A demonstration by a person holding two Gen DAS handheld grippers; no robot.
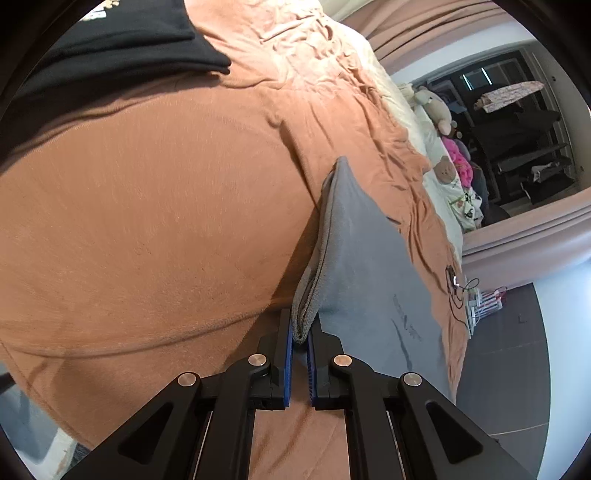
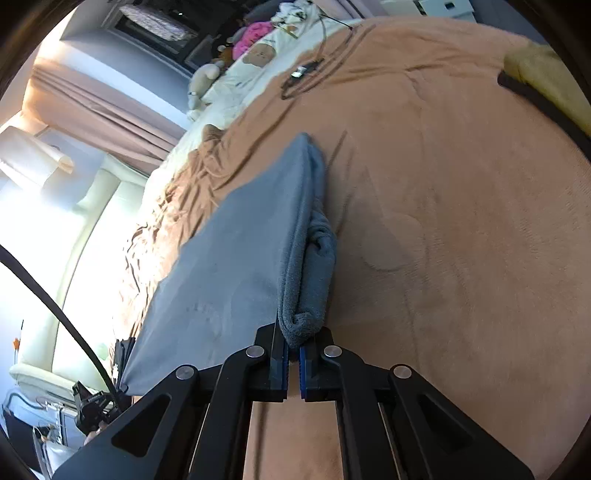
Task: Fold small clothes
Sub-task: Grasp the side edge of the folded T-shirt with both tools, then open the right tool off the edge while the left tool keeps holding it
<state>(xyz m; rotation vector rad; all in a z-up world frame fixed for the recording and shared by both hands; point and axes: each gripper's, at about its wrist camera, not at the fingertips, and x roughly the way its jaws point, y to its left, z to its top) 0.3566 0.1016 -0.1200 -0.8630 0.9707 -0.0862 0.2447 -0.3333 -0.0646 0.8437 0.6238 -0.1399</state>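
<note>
A grey garment (image 1: 365,251) is stretched between both grippers above an orange-brown blanket (image 1: 147,206) on a bed. My left gripper (image 1: 300,338) is shut on one folded corner of it, and the cloth bunches between the blue pads. The same grey garment (image 2: 240,258) shows in the right wrist view, where my right gripper (image 2: 293,345) is shut on its other rolled corner. The cloth hangs as a taut sheet away from each gripper, lifted off the blanket (image 2: 461,240).
A black garment (image 1: 122,40) lies at the blanket's far left. A yellow item with a black strap (image 2: 546,85) sits at the right edge. Soft toys and a pink thing (image 2: 255,33) lie by the pillows, with a cable (image 2: 314,70) on the blanket. Curtains (image 2: 110,110) hang beyond the bed.
</note>
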